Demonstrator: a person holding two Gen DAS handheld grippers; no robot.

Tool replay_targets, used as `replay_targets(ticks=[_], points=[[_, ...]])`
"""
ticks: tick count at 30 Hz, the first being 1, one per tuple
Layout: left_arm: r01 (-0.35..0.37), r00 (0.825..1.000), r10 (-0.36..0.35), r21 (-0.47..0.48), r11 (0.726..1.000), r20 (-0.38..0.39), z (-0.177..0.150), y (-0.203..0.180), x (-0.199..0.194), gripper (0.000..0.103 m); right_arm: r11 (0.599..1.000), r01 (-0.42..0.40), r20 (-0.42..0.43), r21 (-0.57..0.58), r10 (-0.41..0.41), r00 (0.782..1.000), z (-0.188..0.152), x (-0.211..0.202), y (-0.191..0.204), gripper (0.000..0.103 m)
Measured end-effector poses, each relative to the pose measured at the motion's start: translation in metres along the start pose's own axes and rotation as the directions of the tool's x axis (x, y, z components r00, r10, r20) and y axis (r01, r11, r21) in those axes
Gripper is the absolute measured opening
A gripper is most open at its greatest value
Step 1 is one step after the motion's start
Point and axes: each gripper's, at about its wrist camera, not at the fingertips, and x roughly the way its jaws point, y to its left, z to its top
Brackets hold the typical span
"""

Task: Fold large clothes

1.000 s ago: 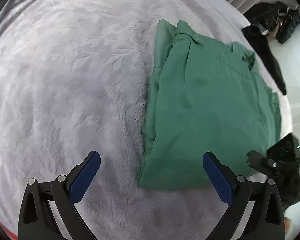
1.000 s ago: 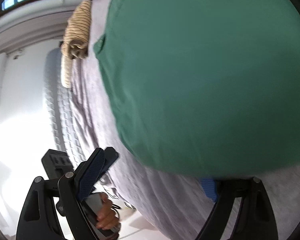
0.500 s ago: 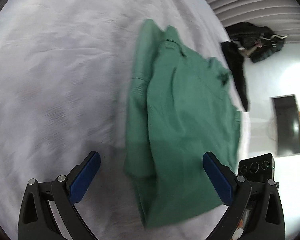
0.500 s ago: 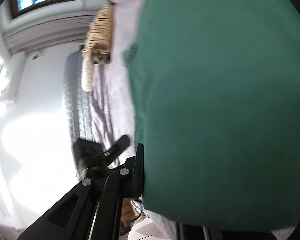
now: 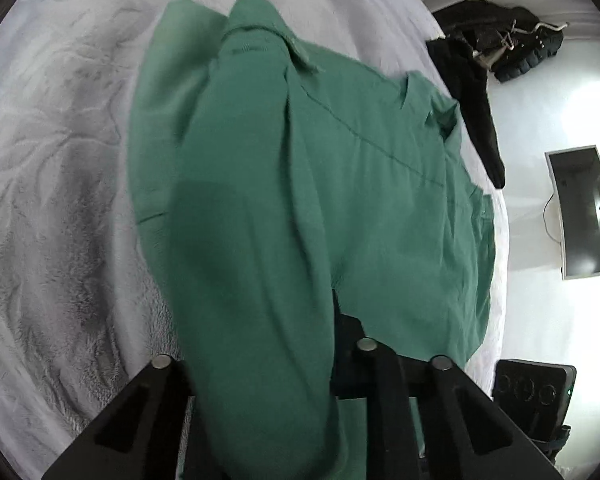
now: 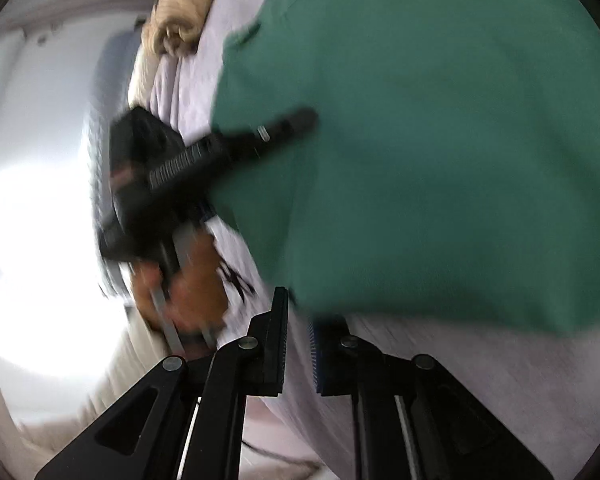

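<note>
Your left claw (image 5: 300, 320) has just been closing; its jaws are now clamped on the near edge of the green garment (image 5: 340, 168), and cloth bunches up over and between the arms. Your right claw (image 6: 298, 340) shows a narrow gap between its pads (image 6: 315, 360). The garment (image 6: 440, 140) hem lies right at its tips, but blur prevents you from telling whether cloth is pinched there.

The garment lies on the bed, spread over a pale grey plush blanket (image 5: 60, 160) with a leaf-like embossed pattern. The cloth runs from your left claw away towards the far side of the bed, with folds and seams along its length.

Room, left wrist view:
- A black garment (image 5: 476, 92) hangs over the far bed edge.
- A dark heap of items (image 5: 512, 48) sits beyond it by a pleated curtain.
- A dark monitor (image 5: 584, 212) with a trailing cable stands on the pale floor.

Room, right wrist view:
- A tan striped cloth (image 6: 180, 12) lies at the far bed edge.
- The other tool (image 6: 204, 160), blurred, reaches onto the garment with a hand (image 6: 188, 284) below it.
- Strong glare fills the left side.
</note>
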Motion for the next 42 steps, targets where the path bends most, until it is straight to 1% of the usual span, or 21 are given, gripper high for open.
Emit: replay_targets(ticks=[3,5,6,8,9,10,11,12,16,19,21,23,26,30,32,33,35,36,37,40,42], points=[[-0.063,0.998,0.062,0.046,0.997,0.028,-0.003,-0.013,-0.007,0.017,0.995,0.067,0.122,-0.07,-0.058,0.991,0.0,-0.045,0.003,0.013],[-0.107,0.993,0.104,0.079,0.991,0.047,-0.001,-0.027,-0.007,0.015,0.987,0.136,0.226,-0.082,-0.114,0.967,0.01,-0.072,0.001,0.013],[-0.128,0.991,0.123,0.094,0.987,0.058,0.001,-0.036,-0.006,0.015,0.977,0.2,0.268,-0.074,-0.174,0.948,0.019,-0.082,-0.004,0.011],[-0.156,0.986,0.147,0.12,0.98,0.082,0.002,-0.056,-0.008,0.013,0.953,0.296,0.29,-0.058,-0.268,0.919,0.037,-0.081,-0.016,0.009],[-0.16,0.984,0.149,0.127,0.979,0.095,0.006,-0.066,-0.009,0.013,0.941,0.335,0.268,-0.043,-0.312,0.911,0.046,-0.073,-0.028,0.008],[-0.159,0.984,0.145,0.136,0.978,0.105,0.006,-0.071,-0.013,0.013,0.935,0.354,0.219,-0.018,-0.342,0.914,0.052,-0.061,-0.044,0.006],[-0.154,0.983,0.136,0.154,0.976,0.121,0.006,-0.086,-0.017,0.013,0.939,0.343,0.171,0.001,-0.339,0.925,0.054,-0.049,-0.059,0.001],[-0.149,0.983,0.128,0.168,0.975,0.131,0.007,-0.097,-0.021,0.013,0.946,0.325,0.165,0.004,-0.321,0.933,0.056,-0.043,-0.066,0.001],[-0.158,0.979,0.116,0.264,0.952,0.167,0.009,-0.159,-0.027,0.013,0.969,0.248,0.184,-0.013,-0.241,0.953,0.056,-0.045,-0.073,0.0],[-0.188,0.975,0.132,0.343,0.92,0.18,0.014,-0.213,-0.018,0.013,0.993,0.114,0.196,0.015,-0.115,0.974,0.052,-0.068,-0.081,0.001],[-0.201,0.975,0.142,0.412,0.889,0.169,0.014,-0.256,-0.004,0.013,0.998,0.061,0.254,0.018,-0.063,0.965,0.047,-0.092,-0.085,0.003],[-0.205,0.977,0.147,0.465,0.861,0.157,0.012,-0.289,0.011,0.013,0.999,0.042,0.328,0.023,-0.047,0.943,0.04,-0.127,-0.093,0.003],[-0.214,0.977,0.166,0.549,0.808,0.136,0.007,-0.344,0.05,0.013,0.998,0.025,0.412,0.058,-0.047,0.91,0.029,-0.176,-0.115,0.003],[-0.243,0.965,0.249,0.642,0.727,0.083,-0.011,-0.395,0.127,0.013,0.991,0.001,0.489,0.136,-0.068,0.87,0.019,-0.227,-0.159,0.007],[-0.233,0.964,0.263,0.647,0.726,0.052,-0.016,-0.404,0.167,0.013,0.982,-0.005,0.492,0.187,-0.089,0.866,0.017,-0.231,-0.182,0.008],[-0.246,0.957,0.285,0.646,0.723,0.045,-0.02,-0.405,0.188,0.015,0.978,-0.015,0.491,0.208,-0.091,0.867,0.016,-0.232,-0.192,0.008],[-0.282,0.943,0.33,0.64,0.715,0.047,-0.025,-0.405,0.222,0.025,0.968,-0.057,0.487,0.245,-0.072,0.87,0.014,-0.23,-0.213,0.008],[-0.288,0.939,0.341,0.639,0.713,0.043,-0.028,-0.403,0.23,0.037,0.963,-0.085,0.489,0.257,-0.054,0.871,0.013,-0.229,-0.221,0.008],[-0.294,0.936,0.35,0.635,0.714,0.04,-0.03,-0.403,0.239,0.053,0.96,-0.108,0.492,0.259,-0.035,0.87,0.012,-0.228,-0.226,0.008],[-0.257,0.951,0.307,0.632,0.731,0.032,-0.039,-0.41,0.243,0.075,0.956,-0.128,0.488,0.264,-0.018,0.873,0.013,-0.223,-0.234,0.005],[-0.221,0.963,0.27,0.64,0.736,0.022,-0.043,-0.418,0.241,0.081,0.953,-0.145,0.487,0.267,-0.003,0.874,0.015,-0.223,-0.239,0.005]])
